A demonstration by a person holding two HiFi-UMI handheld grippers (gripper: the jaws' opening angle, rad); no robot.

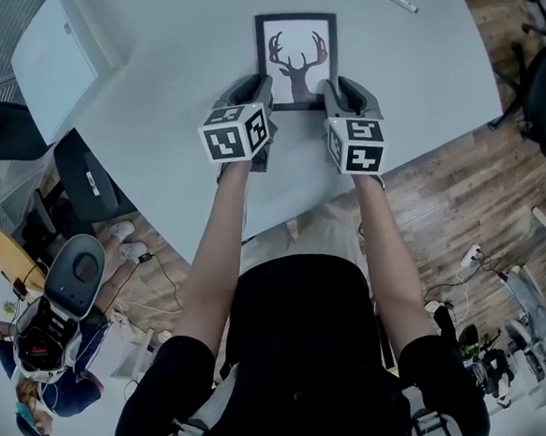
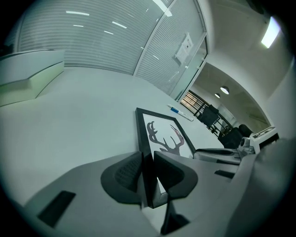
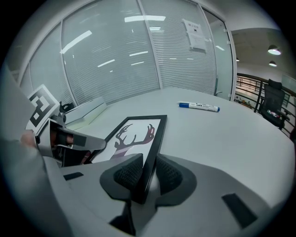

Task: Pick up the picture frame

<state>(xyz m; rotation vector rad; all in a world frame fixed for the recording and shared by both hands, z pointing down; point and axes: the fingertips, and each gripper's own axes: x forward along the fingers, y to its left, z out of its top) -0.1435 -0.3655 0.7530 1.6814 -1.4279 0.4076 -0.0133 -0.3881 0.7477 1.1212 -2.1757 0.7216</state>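
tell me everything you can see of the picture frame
The picture frame is a thin, matte black rectangle around a white print of a dark antlered deer head. It lies portrait-wise, flat or nearly so, on the pale table. The left gripper has its jaws closed on the frame's left bar by the near corner, and the right gripper likewise on the right bar. Whether the near end has left the table cannot be told.

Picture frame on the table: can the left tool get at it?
Looks like yes: the left tool has the left edge of the picture frame between its jaws, and nothing lies in the way.
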